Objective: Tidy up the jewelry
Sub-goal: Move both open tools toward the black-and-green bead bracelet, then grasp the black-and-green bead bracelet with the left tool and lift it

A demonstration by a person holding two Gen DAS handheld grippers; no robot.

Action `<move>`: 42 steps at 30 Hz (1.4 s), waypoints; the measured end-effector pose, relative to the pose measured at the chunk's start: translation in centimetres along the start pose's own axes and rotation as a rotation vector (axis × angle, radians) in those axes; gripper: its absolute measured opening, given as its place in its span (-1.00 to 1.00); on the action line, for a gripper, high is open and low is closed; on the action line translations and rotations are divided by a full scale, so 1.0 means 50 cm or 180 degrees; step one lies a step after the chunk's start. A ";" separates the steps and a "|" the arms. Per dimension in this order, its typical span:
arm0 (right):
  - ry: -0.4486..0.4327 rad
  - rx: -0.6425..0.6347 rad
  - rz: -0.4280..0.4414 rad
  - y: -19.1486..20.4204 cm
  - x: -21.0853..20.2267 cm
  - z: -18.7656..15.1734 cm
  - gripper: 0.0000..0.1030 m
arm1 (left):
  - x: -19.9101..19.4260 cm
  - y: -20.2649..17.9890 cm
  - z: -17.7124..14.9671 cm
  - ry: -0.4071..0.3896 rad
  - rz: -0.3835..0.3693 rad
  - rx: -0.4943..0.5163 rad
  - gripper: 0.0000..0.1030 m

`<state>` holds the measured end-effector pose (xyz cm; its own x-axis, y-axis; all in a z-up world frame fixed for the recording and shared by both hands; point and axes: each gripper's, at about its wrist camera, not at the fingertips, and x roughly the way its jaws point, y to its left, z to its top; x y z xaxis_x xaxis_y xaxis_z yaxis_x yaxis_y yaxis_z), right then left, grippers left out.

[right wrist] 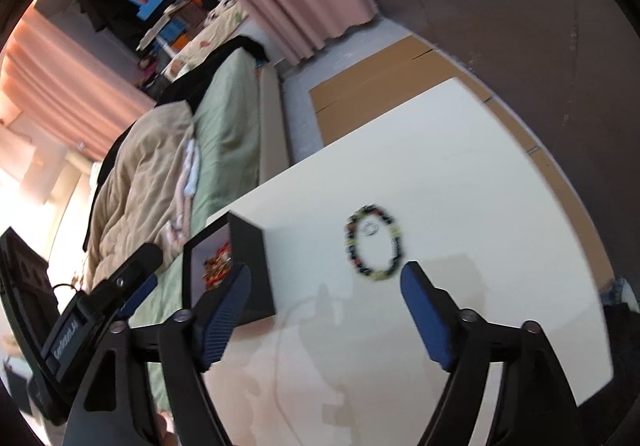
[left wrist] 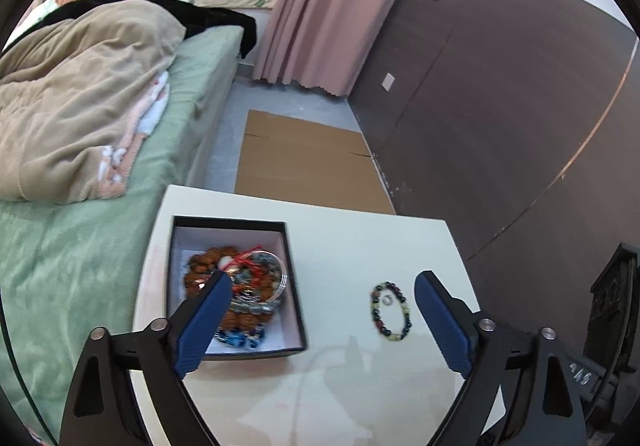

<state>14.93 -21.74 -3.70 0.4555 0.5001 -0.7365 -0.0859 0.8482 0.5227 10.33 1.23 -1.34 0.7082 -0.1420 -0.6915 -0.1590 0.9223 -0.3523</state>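
A black box [left wrist: 294, 286] with a white lining sits on the white table [left wrist: 352, 238] and holds a heap of bracelets and beads [left wrist: 240, 286]. A dark beaded bracelet [left wrist: 390, 311] lies flat on the table to the box's right, with a small silver ring [left wrist: 387, 300] inside its loop. My left gripper [left wrist: 323, 284] is open and empty, above the table between box and bracelet. In the right wrist view my right gripper [right wrist: 326, 272] is open and empty, just short of the bracelet [right wrist: 374, 242] and ring [right wrist: 369, 228]; the box [right wrist: 256, 266] is at its left.
A bed with a green sheet [left wrist: 80, 246] and a beige quilt [left wrist: 80, 94] runs along the table's left side. Flattened cardboard [left wrist: 308, 162] lies on the floor beyond the table. A dark brown wall [left wrist: 500, 106] and pink curtains [left wrist: 328, 6] stand behind.
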 end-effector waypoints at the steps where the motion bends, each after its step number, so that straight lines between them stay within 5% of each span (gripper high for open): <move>1: -0.0018 0.0044 -0.0003 -0.011 -0.007 0.003 0.79 | 0.004 -0.008 -0.002 0.0012 -0.0007 0.0033 0.85; 24: -0.0189 0.0307 -0.0125 -0.154 -0.071 0.051 0.88 | 0.084 -0.137 -0.046 0.0450 -0.0186 0.0517 0.87; 34: -0.0145 0.0502 -0.0113 -0.189 -0.051 0.073 0.87 | 0.158 -0.156 -0.060 0.0719 -0.0044 0.0688 0.16; 42: -0.0110 0.0440 -0.0103 -0.182 -0.038 0.085 0.85 | 0.212 -0.159 -0.084 0.0869 0.0141 0.0828 -0.02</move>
<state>18.62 -31.16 -5.25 0.4866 0.4646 -0.7399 0.0512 0.8303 0.5550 16.22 -9.12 -8.53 0.4897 -0.1583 -0.8574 0.0196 0.9851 -0.1707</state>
